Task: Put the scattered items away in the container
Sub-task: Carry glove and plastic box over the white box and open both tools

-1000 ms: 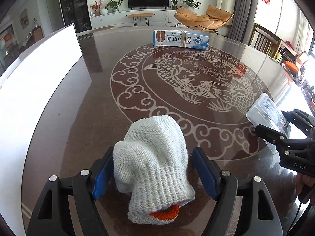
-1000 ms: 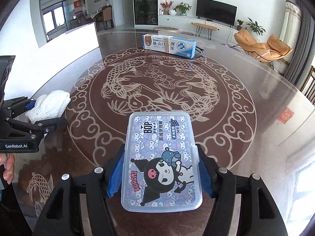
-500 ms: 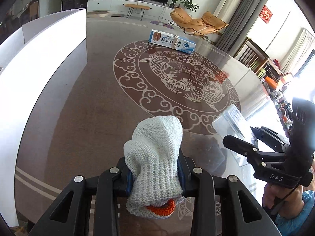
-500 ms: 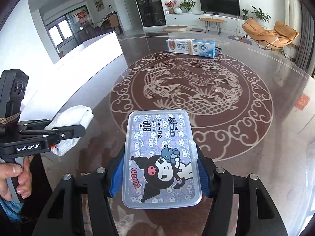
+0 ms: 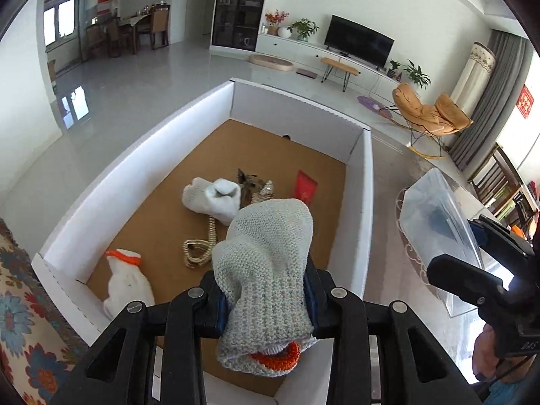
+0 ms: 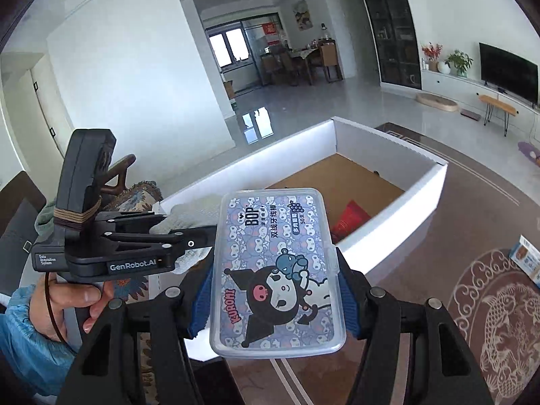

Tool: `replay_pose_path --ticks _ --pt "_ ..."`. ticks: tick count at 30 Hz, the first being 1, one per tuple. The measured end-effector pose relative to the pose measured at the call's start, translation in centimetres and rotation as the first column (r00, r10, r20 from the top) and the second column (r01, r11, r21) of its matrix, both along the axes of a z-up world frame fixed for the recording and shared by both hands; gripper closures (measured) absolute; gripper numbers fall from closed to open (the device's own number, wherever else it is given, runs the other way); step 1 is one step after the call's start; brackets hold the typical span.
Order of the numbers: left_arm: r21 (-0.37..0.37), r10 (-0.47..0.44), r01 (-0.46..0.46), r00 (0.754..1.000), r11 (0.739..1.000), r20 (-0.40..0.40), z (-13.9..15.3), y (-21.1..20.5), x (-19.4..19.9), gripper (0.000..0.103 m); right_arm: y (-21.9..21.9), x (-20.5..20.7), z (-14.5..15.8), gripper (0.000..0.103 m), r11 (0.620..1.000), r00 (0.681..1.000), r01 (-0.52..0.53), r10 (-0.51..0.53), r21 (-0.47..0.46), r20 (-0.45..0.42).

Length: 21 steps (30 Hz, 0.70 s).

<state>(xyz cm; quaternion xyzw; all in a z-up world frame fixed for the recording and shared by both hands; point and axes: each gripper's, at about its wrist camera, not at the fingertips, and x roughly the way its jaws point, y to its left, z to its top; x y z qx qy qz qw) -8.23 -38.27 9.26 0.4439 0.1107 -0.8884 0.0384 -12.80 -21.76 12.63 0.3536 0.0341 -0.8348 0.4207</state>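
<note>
Left wrist view: left gripper clamped on a grey knitted glove with an orange cuff, held above the near end of the white cardboard box. On the brown floor below: another white glove, a coiled pale cord, a balled white sock, a red packet, and something small and brownish, hard to make out. Right wrist view: right gripper closed on a clear plastic case with a cartoon print, held just beside the box's wall. Farther right, a toothpaste carton on the patterned table.
</note>
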Motion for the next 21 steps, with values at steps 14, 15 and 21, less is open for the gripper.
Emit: replay_pose_path --ticks 14,15,21 --pt "-0.015 0.122 -0.122 0.962 0.992 0.246 -7.8 -6.7 -4.1 0.038 -14.7 -5.2 -9.1 0.039 0.939 0.988 -0.111 0.068 0.324 0.14" --pt "-0.023 0.133 -0.131 0.962 0.991 0.24 -7.6 -6.7 -3.9 0.033 -14.3 -5.3 -9.6 0.039 0.936 0.987 -0.116 0.071 0.331 0.145" --pt "-0.036 0.153 -0.149 0.97 0.988 0.187 -5.8 -6.0 -2.2 0.03 -11.3 -5.2 -8.4 0.039 0.963 0.997 -0.033 0.013 0.267 0.075"
